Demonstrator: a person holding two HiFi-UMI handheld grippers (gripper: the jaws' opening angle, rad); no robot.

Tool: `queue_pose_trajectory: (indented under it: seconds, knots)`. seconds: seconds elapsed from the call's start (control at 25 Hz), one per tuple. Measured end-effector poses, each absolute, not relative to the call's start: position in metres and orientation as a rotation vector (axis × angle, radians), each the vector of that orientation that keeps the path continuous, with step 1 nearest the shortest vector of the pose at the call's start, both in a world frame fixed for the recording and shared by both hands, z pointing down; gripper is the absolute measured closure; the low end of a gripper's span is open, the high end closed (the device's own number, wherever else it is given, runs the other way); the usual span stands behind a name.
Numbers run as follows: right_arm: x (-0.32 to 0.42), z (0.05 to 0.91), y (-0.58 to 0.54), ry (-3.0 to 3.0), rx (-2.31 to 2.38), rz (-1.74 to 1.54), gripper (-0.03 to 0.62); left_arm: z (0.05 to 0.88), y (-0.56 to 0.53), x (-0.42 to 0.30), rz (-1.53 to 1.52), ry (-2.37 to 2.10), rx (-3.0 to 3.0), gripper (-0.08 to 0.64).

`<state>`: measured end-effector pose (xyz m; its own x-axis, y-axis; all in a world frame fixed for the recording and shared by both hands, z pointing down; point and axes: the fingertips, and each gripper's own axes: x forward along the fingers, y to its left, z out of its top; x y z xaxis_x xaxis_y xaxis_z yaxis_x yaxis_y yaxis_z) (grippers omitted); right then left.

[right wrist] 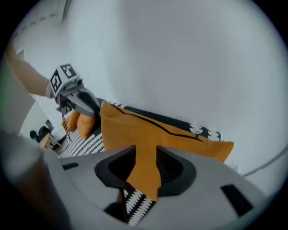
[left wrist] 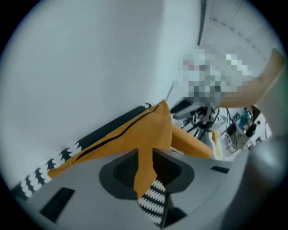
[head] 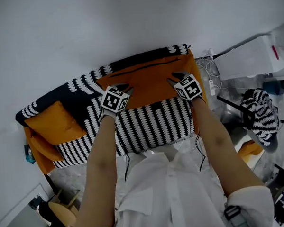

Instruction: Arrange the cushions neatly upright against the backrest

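— White wall (head: 104, 27) at the far side, with a black-and-white patterned sofa (head: 147, 127) pushed up to it. Where's the cushion (head: 150, 81)?
— On the right half of the seat. It's big and orange, and it stands leaning on the backrest (head: 85, 81) with its zip edge uppermost.
— What about the left hand-held gripper (head: 123, 88)?
— It's at the cushion's upper left corner. The jaws are spread, and a fold of orange cloth lies loose in the gap. Ribbed pad shows bare beside the cloth, so nothing is pinched.
— And the right hand-held gripper (head: 174, 77)?
— Much the same at the upper right corner: the jaws are parted, and the corner flap hangs between them unsqueezed.
— Anything else on the sofa?
— At the left end sit two small cushions (head: 54, 122), also orange, well apart from the big one. One leans into the corner and the other lies nearer, by the armrest.
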<state>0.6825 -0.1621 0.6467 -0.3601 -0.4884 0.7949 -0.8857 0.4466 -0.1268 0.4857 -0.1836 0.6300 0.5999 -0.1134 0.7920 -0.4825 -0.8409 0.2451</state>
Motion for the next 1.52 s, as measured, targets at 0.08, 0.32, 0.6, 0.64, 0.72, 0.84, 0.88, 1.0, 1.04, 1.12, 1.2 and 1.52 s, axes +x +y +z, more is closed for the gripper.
queue_pose_trajectory:
  seconds: [0.08,0.32,0.6,0.64,0.72,0.84,0.88,1.0,1.04,1.12,1.2,1.52]
  knots:
    - [0.673,0.633,-0.157,-2.088,1.244,0.819,0.446,0.612,-0.18,0.486,0.909,-0.554,2.372,0.456]
    - [0.626,0.597,-0.14,-2.284,1.406,1.013,0.483,0.554,-0.161,0.465,0.338,-0.688,2.307,0.531]
    - [0.546,0.563,-0.12,-2.42,1.32,0.961,0.576,0.52,-0.134,0.413,0.182,-0.804,2.318,0.545]
    - [0.534,0.557,-0.116,-2.441,1.307,0.953,0.583,0.514,-0.13,0.403,0.155,-0.822,2.321,0.545]
    - [0.511,0.549,-0.108,-2.472,1.273,0.933,0.583,0.504,-0.121,0.381,0.123,-0.854,2.335,0.545]
    - [0.477,0.54,-0.095,-2.495,1.221,0.896,0.584,0.495,-0.104,0.342,0.088,-0.906,2.347,0.545]
    - [0.465,0.537,-0.09,-2.5,1.206,0.885,0.584,0.493,-0.099,0.327,0.07,-0.925,2.343,0.545]
    - [0.425,0.532,-0.077,-2.511,1.172,0.859,0.584,0.491,-0.081,0.277,-0.003,-0.974,2.305,0.545]
    - [0.409,0.531,-0.072,-2.513,1.164,0.852,0.584,0.491,-0.076,0.259,-0.022,-0.987,2.294,0.545]
    - [0.376,0.53,-0.062,-2.516,1.156,0.843,0.584,0.493,-0.065,0.221,-0.042,-1.01,2.28,0.546]
    - [0.343,0.529,-0.054,-2.522,1.153,0.837,0.584,0.495,-0.055,0.185,-0.048,-1.029,2.273,0.545]
    - [0.222,0.52,-0.022,-2.547,1.075,0.864,0.586,0.488,-0.018,0.066,0.008,-1.123,2.264,0.545]
